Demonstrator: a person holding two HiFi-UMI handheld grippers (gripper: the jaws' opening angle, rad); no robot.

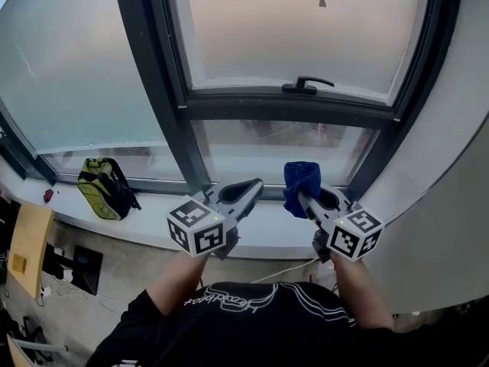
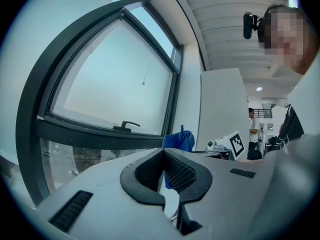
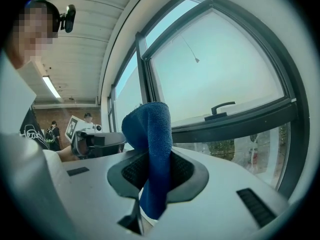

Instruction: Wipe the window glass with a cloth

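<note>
Window glass [image 1: 298,29] spreads wide ahead, edged by a dark frame [image 1: 290,109] above the open white sill [image 1: 267,232]. The left hand-held gripper [image 1: 256,183] has its jaws together, empty. The right hand-held gripper [image 1: 307,199] clamps a bunched blue cloth [image 1: 302,180] near the lower pane. Only its own view shows the cloth's tail hanging below the pads [image 3: 182,171].

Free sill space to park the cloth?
The sill is bare between the backpack and the left gripper, and below both grippers. It is crowded at far left, with the backpack and a small red thing. The right gripper is shut on the cloth.
</note>
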